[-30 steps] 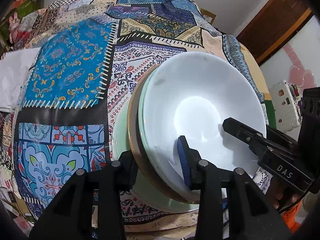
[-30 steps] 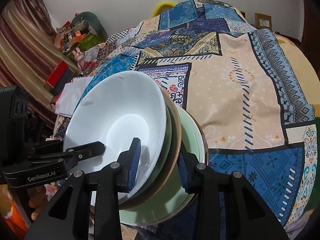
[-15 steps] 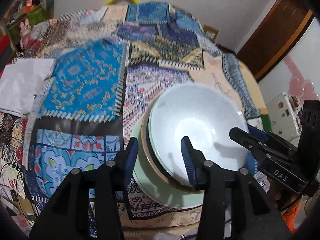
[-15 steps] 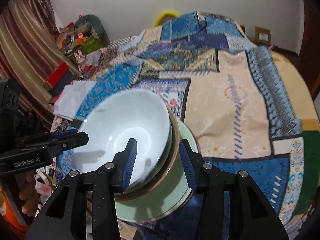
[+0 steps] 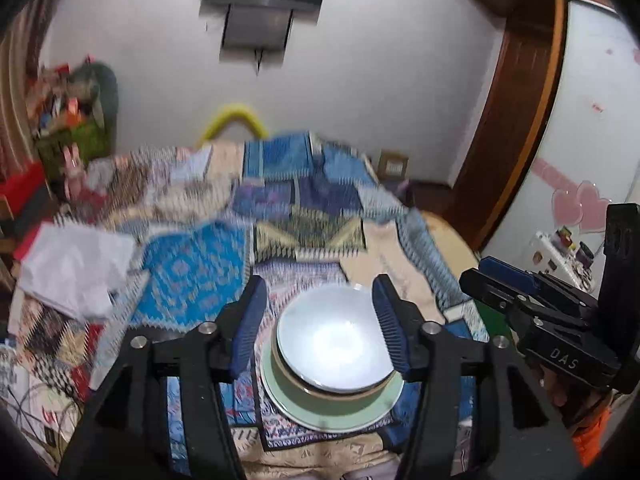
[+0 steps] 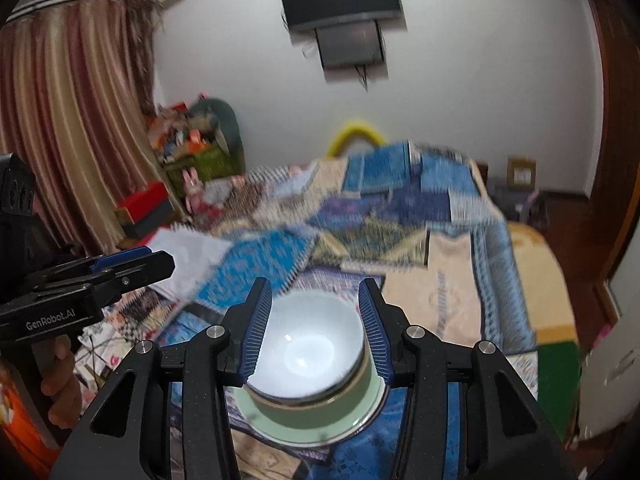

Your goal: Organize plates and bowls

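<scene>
Now both tongs are seen spread and empty: left tongs (image 5: pixel 318 324), right tongs (image 6: pixel 312 330). The white bowl (image 5: pixel 334 342) is nested on a brown-rimmed dish atop the green plate (image 5: pixel 332 410), on the patchwork-covered bed (image 6: pixel 452 280). The stack is centred below and ahead of each; neither is judged nearer.

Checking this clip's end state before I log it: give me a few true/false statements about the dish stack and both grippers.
1. The white bowl sits on top of the stack. True.
2. The left gripper is shut on the bowl's rim. False: its jaws are open and hold nothing.
3. The pale green plate is the lowest dish visible. True.
4. The right gripper holds a plate. False: it is open and empty.
5. The stack rests on a patterned cloth. True.
</scene>
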### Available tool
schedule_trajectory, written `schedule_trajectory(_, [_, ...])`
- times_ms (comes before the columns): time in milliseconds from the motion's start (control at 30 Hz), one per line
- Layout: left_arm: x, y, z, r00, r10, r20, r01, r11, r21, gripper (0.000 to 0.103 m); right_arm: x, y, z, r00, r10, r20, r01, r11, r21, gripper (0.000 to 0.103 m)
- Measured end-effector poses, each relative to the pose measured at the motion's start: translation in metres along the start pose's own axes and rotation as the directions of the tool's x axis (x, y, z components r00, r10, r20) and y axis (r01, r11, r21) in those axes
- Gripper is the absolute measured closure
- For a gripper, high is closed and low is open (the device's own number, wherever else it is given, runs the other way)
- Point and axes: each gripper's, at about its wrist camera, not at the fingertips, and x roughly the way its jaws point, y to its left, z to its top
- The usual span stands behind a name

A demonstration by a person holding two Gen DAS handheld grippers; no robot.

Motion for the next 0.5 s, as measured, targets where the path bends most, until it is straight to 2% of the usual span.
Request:
schedule_trajectory(67, [-0.017,-0.006,0.003,0.998,0.024,0.063,-0.025,0.999,0.022,0.044,-0.013,0.005,0.005,0.999,0.007,0.043,-0.006,1.0,-0.012,0.061])
schedule_trajectory(267, [-0.051,-0.015,0.005,0.98,0.059,0.19,-0.071,0.996,0.057,0.031,-0.045,0.017,0.012,0.988,0.015,0.157,-0.008,0.999,-0.045,0.048])
schedule_trajectory(333, [-0.06,-0.017,0.005,0.974,0.058,0.221,-0.074,0.995,0.064,0.018,-0.052,0.02,0.013,0.983,0.02,0.181,-0.01,0.998,-0.054,0.043])
schedule_trajectory(500, [-0.08,-0.026,0.0,0.95,0.073,0.302,-0.105,0.99,0.091,0.006,-0.063,0.02,0.014,0.973,0.026,0.227,-0.014,0.999,-0.052,0.027])
